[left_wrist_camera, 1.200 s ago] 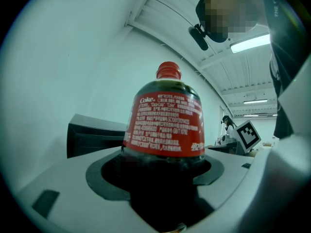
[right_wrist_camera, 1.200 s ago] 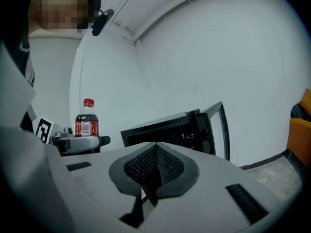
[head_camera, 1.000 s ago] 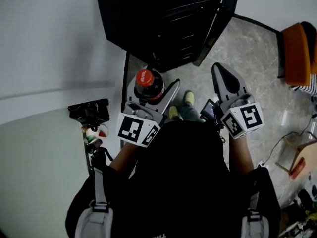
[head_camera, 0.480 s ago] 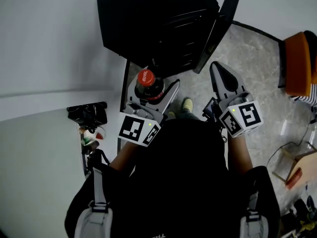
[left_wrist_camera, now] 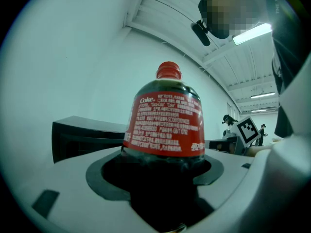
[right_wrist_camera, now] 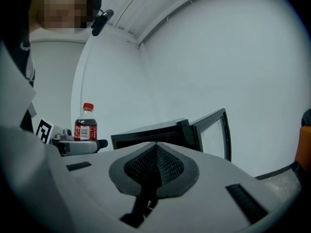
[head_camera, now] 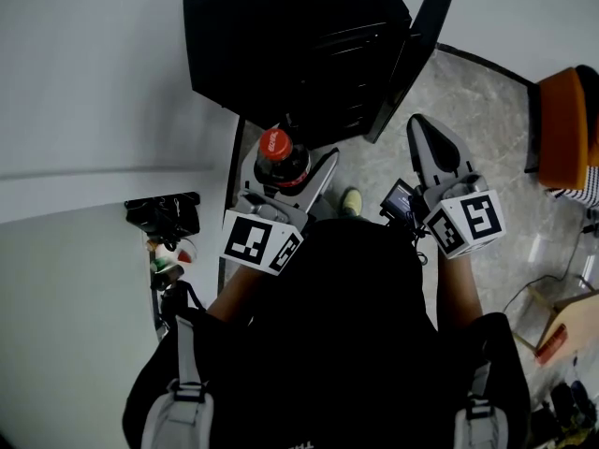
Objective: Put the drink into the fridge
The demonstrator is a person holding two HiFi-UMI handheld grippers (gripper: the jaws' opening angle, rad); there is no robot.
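Note:
A cola bottle (head_camera: 274, 146) with a red cap and red label stands upright between the jaws of my left gripper (head_camera: 288, 162), which is shut on its lower body. In the left gripper view the bottle (left_wrist_camera: 165, 125) fills the middle, the jaws wrapped round its dark base. The black fridge (head_camera: 290, 45) stands just ahead on the floor, its door (head_camera: 423, 36) swung open to the right. My right gripper (head_camera: 421, 131) hangs to the right of the bottle, shut and empty, pointing at the fridge (right_wrist_camera: 150, 132) and its glass door (right_wrist_camera: 214, 135).
A white counter runs along the left with a black device (head_camera: 168, 213) on it. An orange seat (head_camera: 562, 129) stands at the right. Cables and boxes (head_camera: 552, 311) lie on the marbled floor at lower right. One shoe (head_camera: 352, 201) shows between the grippers.
The fridge sits slightly nearer to both grippers. The right gripper has drifted a little to the right. The person's feet have shifted; the bottle stays in the left grip.

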